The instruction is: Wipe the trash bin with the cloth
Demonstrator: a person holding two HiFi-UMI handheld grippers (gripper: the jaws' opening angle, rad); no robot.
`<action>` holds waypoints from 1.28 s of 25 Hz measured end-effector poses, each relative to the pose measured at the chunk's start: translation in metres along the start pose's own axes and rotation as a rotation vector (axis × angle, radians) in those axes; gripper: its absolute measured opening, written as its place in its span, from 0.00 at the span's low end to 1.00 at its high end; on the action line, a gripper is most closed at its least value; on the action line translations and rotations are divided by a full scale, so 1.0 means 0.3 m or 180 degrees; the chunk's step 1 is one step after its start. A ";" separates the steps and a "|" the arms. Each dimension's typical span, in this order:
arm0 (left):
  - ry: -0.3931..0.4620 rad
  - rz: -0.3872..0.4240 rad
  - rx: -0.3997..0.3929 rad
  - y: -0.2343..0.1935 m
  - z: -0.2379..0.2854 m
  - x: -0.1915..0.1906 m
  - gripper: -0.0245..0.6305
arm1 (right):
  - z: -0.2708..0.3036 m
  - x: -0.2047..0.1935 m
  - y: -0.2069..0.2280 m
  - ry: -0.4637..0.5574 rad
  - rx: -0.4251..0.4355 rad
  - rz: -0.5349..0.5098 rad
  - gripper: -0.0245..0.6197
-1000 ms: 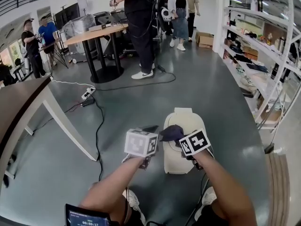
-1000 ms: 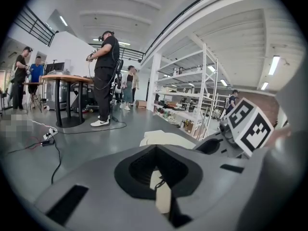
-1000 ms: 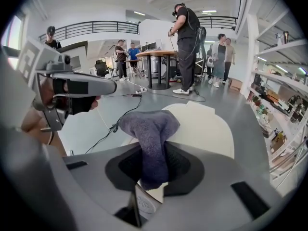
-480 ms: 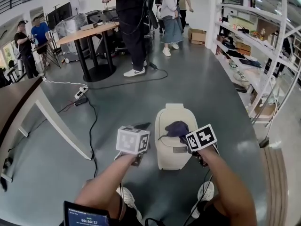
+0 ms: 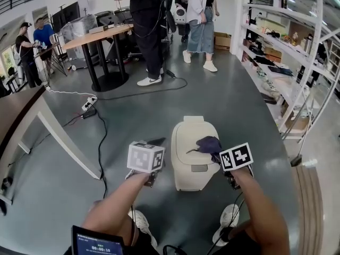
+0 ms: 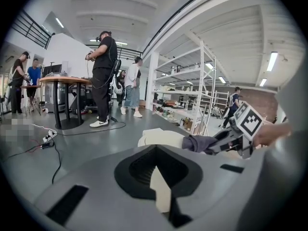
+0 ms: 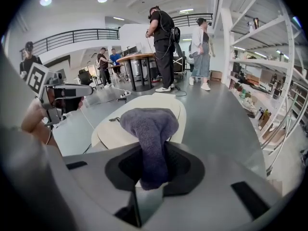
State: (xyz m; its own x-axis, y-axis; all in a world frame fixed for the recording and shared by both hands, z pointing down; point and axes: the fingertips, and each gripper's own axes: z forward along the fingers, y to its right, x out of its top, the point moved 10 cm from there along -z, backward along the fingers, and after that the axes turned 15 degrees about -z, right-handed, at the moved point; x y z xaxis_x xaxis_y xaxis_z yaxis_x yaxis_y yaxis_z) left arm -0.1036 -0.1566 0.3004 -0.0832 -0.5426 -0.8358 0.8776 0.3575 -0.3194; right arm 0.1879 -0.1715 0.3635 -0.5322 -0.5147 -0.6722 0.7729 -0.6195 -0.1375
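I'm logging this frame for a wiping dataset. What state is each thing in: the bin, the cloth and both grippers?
Bin: upright on the floor, lid shut.
Cloth: bunched, over the lid's right side.
Right gripper: shut on the cloth.
Left gripper: shut, empty, left of the bin and apart from it.

Drags the cloth (image 5: 210, 142), pinched in the right tool (image 5: 215, 151), across the top of the trash bin (image 5: 187, 137): from left of the middle a second ago, over the middle, out to the right edge now. Shifts the whole bin a little leftward and higher in the head view. Farther back, puts the person in the long skirt (image 5: 201, 20) into a wider stride, feet apart instead of close together.
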 end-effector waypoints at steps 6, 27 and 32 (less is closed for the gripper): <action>-0.0051 0.0003 0.0008 0.006 0.014 -0.016 0.03 | -0.015 -0.021 0.020 -0.0023 -0.0115 0.0022 0.16; -0.0054 -0.0093 0.0037 -0.039 -0.112 -0.080 0.03 | -0.029 0.153 -0.458 0.0695 0.0070 -0.0057 0.16; -0.0091 -0.0101 0.0068 -0.050 -0.111 -0.117 0.03 | 0.015 0.123 -0.477 0.0599 0.0068 -0.0089 0.16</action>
State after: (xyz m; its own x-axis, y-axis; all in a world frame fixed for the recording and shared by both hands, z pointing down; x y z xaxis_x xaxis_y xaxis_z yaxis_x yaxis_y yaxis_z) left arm -0.1296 -0.1176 0.3197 -0.0978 -0.5750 -0.8123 0.8846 0.3236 -0.3357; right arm 0.0560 -0.1044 0.3617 -0.4777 -0.3784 -0.7928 0.7501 -0.6455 -0.1439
